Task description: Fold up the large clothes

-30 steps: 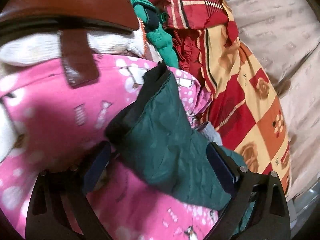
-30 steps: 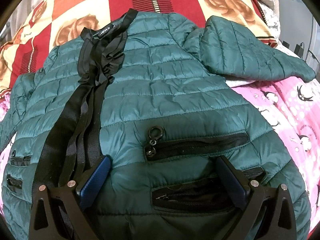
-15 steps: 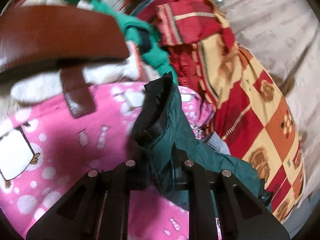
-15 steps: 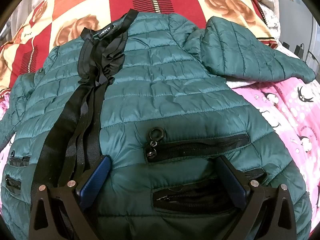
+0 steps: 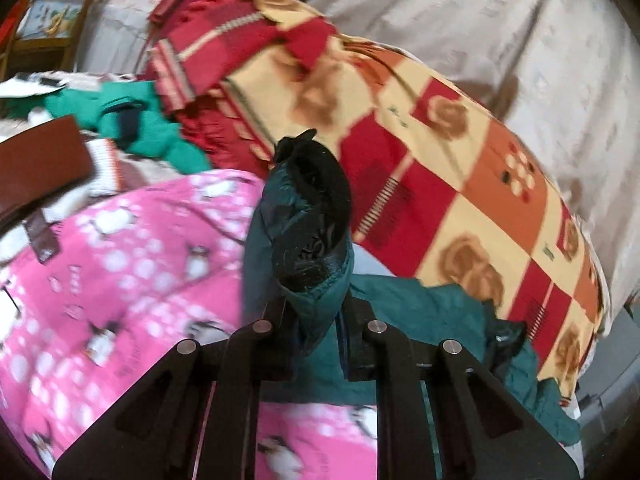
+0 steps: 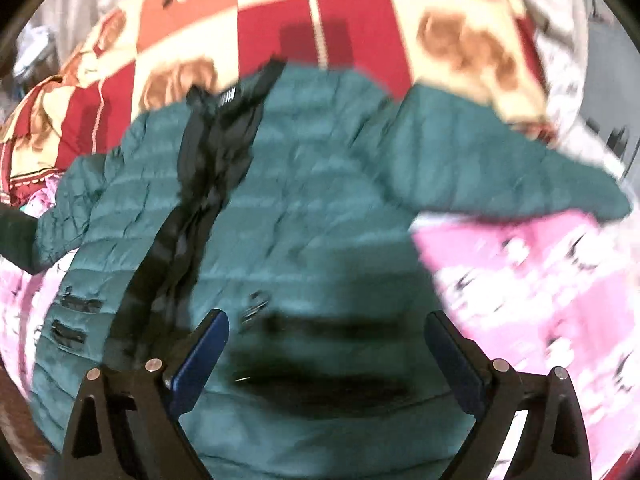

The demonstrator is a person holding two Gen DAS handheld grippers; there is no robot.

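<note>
A dark teal quilted jacket (image 6: pixel 304 208) lies front-up on a pink penguin blanket (image 6: pixel 532 292), its black zipper placket (image 6: pixel 208 168) running down the middle and one sleeve (image 6: pixel 500 176) stretched to the right. My left gripper (image 5: pixel 314 320) is shut on the jacket's other sleeve (image 5: pixel 308 240) just behind its black cuff (image 5: pixel 316 196) and holds it lifted off the blanket. My right gripper (image 6: pixel 328 344) is open and empty above the jacket's hem, over the zip pockets (image 6: pixel 320 360).
A red, yellow and orange rose-patterned blanket (image 5: pixel 460 168) lies beyond the jacket. Green clothing (image 5: pixel 140 120) and a brown leather bag (image 5: pixel 36 168) sit at the far left. A beige sheet (image 5: pixel 500 20) covers the bed behind.
My left gripper shut on the sleeve cuff and has lifted it up and toward the jacket. My right gripper has drawn back and up from the jacket, still open.
</note>
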